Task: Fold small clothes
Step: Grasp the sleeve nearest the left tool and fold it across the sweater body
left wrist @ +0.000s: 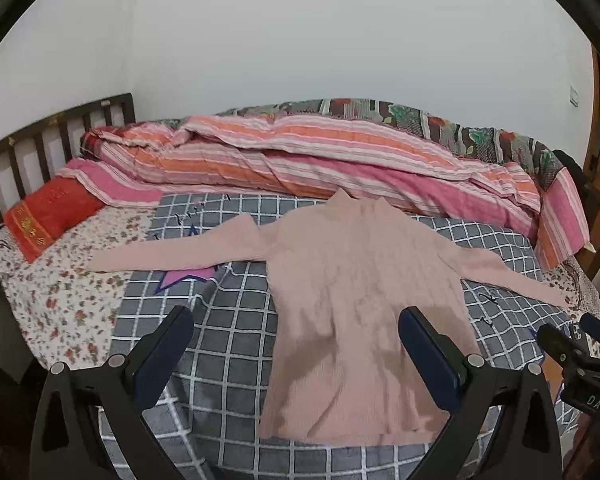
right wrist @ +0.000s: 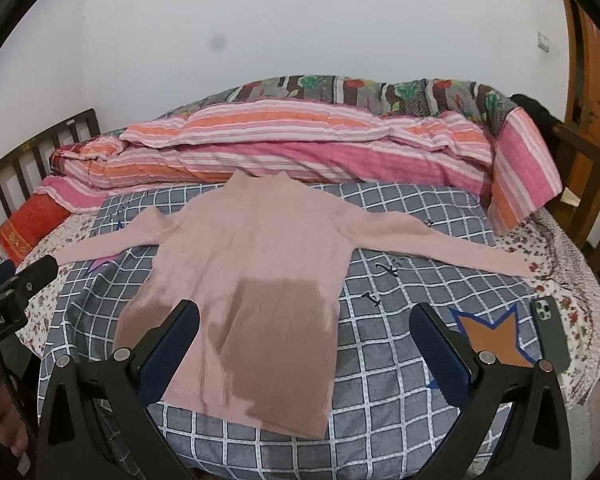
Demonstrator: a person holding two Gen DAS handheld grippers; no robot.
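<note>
A small pink knit sweater lies flat on the grey checked blanket, collar toward the far wall and both sleeves spread out sideways. My left gripper hovers open over the lower left part of the sweater's body, nothing between its fingers. My right gripper is open too, above the sweater's lower right side and hem. In the left wrist view the other gripper shows at the right edge; in the right wrist view the other gripper shows at the left edge.
A rolled striped pink-orange quilt lies along the wall behind the sweater. A red pillow sits by the wooden headboard at left. A phone rests on the blanket's right side. Floral sheet surrounds the blanket.
</note>
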